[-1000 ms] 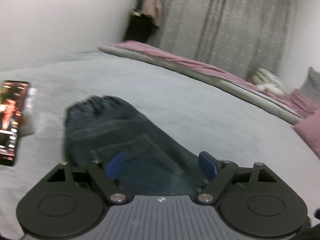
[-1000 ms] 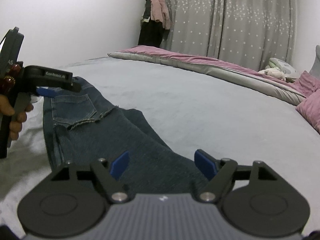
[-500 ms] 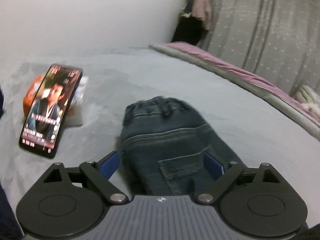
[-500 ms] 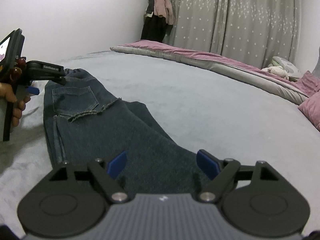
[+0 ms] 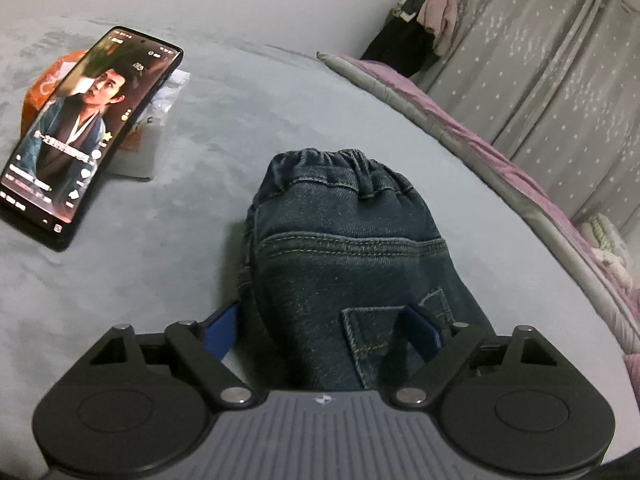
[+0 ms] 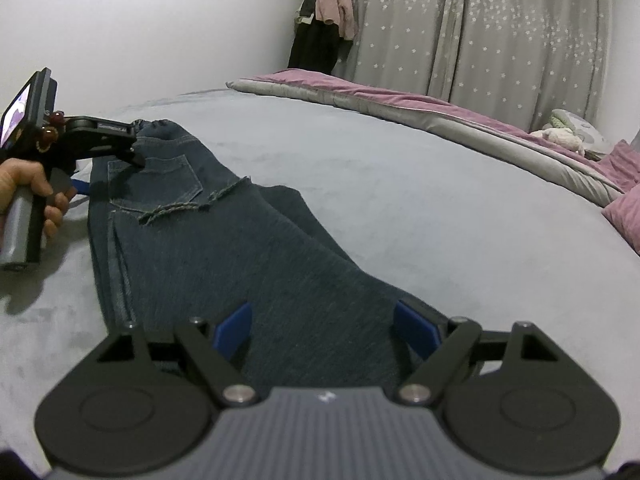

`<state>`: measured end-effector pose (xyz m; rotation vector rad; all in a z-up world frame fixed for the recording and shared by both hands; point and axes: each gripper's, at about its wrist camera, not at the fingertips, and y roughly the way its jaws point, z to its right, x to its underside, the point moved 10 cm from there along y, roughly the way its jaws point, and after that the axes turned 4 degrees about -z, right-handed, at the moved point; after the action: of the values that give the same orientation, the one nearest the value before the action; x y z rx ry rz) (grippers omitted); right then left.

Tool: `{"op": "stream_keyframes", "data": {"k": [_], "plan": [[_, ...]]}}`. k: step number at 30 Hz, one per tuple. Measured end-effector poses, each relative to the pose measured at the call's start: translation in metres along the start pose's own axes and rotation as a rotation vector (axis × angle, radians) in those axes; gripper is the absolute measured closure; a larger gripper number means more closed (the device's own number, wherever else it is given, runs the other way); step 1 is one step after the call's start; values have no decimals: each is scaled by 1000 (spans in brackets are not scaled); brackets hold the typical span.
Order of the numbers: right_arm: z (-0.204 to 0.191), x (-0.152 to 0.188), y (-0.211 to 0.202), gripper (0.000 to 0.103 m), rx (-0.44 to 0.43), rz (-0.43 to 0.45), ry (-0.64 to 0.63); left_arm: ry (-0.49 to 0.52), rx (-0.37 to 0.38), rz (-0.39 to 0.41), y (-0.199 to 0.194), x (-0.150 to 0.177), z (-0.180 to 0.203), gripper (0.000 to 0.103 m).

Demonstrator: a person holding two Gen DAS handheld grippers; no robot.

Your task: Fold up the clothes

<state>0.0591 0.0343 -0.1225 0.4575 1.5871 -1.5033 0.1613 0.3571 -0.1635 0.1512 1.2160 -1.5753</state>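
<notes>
Jeans point(image 6: 224, 248) lie flat along the bed point(image 6: 420, 184), both tongs released, left gripper point(image 5: 320, 330) straddling the waist end, right gripper point(image 6: 324, 330) over the legs: best clamp both layers squarely before lifting.

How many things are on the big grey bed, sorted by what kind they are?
Jeans: 1
Phone: 1
Orange packet behind the phone: 1
Pink-and-grey blanket along the far edge: 1
Pink pillow: 1, more may be out of view
Hand-held gripper: 2, left and right
Total: 7
</notes>
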Motion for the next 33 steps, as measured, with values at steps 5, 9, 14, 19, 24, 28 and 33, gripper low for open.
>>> {"op": "stream_keyframes", "data": {"k": [5,9,14,19,24,28,33], "plan": [[-2,-1,0,21,-5,0,0,-2,20,33,-2,2,4,55],[-7,-4,-2,21,-16,2,-1,29,37,81,-11,-1,9,77],[-17,-17,-5,21,-49,19,19,29,63,117,-17,-5,12,81],[-29,-29,-4,22,-96,31,67,22,112,152,-26,-9,17,82],[-41,-34,4,30,-159,18,144,32,164,183,-36,-15,25,83],[-51,-40,14,48,-199,-8,208,41,196,203,-43,-19,31,83],[-79,-50,24,70,-272,-31,210,66,241,239,-54,-22,41,83]]}}
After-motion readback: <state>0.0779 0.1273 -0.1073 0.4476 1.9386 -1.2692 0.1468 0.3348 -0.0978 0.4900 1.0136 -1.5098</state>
